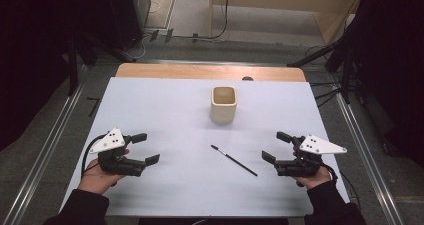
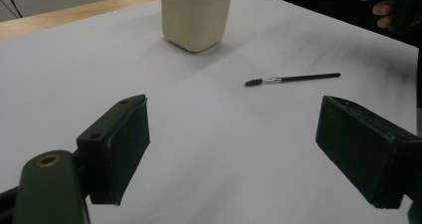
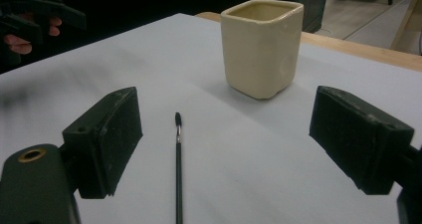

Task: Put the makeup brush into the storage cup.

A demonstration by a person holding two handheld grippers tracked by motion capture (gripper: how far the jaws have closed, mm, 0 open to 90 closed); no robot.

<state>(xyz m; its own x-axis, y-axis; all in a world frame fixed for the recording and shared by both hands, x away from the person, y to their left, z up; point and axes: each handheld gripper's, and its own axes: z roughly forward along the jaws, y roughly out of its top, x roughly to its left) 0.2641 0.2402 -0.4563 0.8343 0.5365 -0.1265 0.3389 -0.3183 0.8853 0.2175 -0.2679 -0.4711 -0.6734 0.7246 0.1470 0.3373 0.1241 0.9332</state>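
A cream square cup (image 1: 223, 104) (image 2: 195, 15) (image 3: 261, 47) stands upright and empty-looking on the white table sheet (image 1: 165, 110), a little beyond the middle. A thin black brush (image 1: 234, 160) (image 2: 292, 78) (image 3: 178, 165) lies flat nearer the front, to the right of centre. My left gripper (image 1: 143, 148) (image 2: 234, 149) is open at the front left, well left of the brush, nothing between its jaws. My right gripper (image 1: 276, 146) (image 3: 224, 144) is open at the front right, close to the brush's near end, holding nothing.
The sheet covers a wooden table whose bare edge (image 1: 210, 71) shows at the back. Metal rails (image 1: 52, 135) run along both sides of the table. Dark stands (image 1: 340, 55) and cables sit on the floor beyond.
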